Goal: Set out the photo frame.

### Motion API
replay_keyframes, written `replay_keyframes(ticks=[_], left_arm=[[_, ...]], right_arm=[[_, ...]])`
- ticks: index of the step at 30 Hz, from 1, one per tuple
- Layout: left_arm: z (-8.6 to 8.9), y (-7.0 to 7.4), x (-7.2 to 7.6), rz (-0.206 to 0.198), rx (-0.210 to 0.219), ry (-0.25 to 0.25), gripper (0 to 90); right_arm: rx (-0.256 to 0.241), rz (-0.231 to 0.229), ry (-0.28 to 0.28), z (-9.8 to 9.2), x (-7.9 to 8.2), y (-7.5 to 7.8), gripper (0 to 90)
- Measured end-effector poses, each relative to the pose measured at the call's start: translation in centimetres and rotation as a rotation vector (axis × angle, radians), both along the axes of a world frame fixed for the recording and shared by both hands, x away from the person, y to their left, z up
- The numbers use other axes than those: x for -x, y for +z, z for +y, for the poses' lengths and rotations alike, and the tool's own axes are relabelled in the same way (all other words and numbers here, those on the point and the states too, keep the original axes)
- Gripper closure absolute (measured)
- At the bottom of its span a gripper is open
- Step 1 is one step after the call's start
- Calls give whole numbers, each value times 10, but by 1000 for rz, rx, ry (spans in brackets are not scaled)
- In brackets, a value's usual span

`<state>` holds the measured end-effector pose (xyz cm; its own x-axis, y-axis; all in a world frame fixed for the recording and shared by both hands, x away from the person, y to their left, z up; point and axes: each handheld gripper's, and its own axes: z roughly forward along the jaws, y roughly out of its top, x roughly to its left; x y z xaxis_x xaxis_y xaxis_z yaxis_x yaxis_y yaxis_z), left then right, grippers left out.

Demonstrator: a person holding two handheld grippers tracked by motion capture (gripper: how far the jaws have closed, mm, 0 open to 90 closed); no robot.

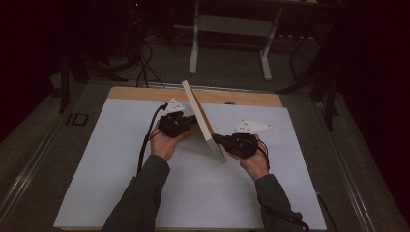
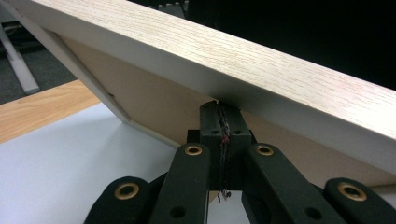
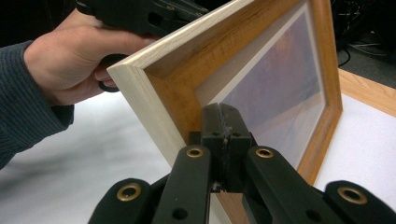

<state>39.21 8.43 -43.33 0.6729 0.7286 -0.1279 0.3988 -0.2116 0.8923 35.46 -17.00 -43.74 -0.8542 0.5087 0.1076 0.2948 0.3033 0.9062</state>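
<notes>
A light wooden picture frame [image 1: 202,118] stands on one edge on the white mat [image 1: 116,183], leaning to the left. My left gripper [image 1: 192,119] is on its left, back side. In the left gripper view its jaws are shut together, the tip [image 2: 223,109] touching the rim of the frame [image 2: 233,60] beside the brown backing. My right gripper [image 1: 216,138] is at the near right. Its shut jaws [image 3: 223,112] press against the inner front corner of the frame [image 3: 159,100], next to the glass [image 3: 280,79]. The left gripper [image 3: 140,11] and hand are seen behind the frame.
The mat covers a wooden table top [image 1: 145,93] whose far strip is bare. Beyond the table stand a white-legged bench [image 1: 232,29] and black cables [image 1: 145,63] on a dark floor. Both forearms come in from the bottom edge.
</notes>
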Motion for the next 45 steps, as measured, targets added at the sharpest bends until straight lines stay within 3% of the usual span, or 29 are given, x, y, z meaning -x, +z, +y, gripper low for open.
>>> replay_keyframes(ticks=[7, 21, 36, 39, 45], left_arm=[[1, -1, -2, 10, 15, -4, 900], [2, 1, -9, 21, -5, -11, 900], [2, 2, -17, 23, -29, -65, 900], [3, 2, -18, 37, -3, -95, 900], [4, 2, -18, 43, 1, -111, 900]], right_arm=[[4, -2, 11, 5, 1, 0, 899], [9, -3, 30, 18, 0, 0, 899], [37, -24, 44, 39, 1, 0, 899], [42, -29, 45, 43, 1, 1, 899], [55, -27, 28, 44, 0, -3, 898]])
